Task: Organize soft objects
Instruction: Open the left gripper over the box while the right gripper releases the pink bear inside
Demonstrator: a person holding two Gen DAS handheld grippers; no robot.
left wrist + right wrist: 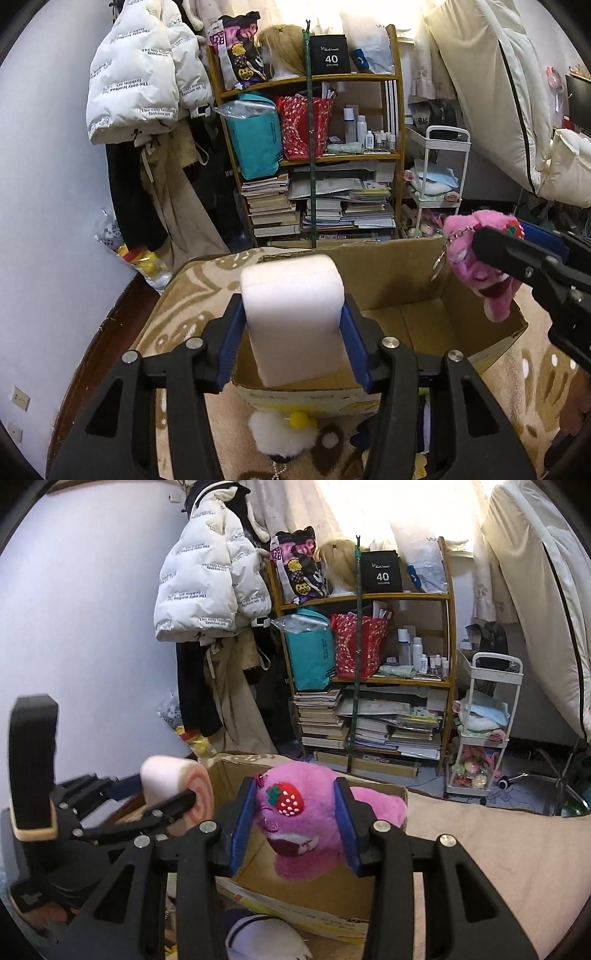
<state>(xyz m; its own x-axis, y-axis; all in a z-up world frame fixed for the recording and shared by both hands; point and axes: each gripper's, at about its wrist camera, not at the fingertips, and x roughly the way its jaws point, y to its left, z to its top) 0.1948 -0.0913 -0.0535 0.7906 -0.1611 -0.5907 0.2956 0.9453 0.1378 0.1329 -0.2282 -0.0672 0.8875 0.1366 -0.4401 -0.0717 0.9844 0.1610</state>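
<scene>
Now the left gripper [293,325] squeezes a white foam roll [295,314] by its two flat sides, holding it up over the near-left corner of the cardboard box [424,317]. The roll looks very light and squishy, so a soft pinch across the middle should be enough. Its long side points up and away from the gripper, and the right view shows a pink swirl on its end. To the right, the right gripper [297,812] is closed on a pink plush toy [306,812] with a red strawberry on its head, above the box. It is fluffy, light and bendy, and best held at the head. Its face points down toward the box floor
</scene>
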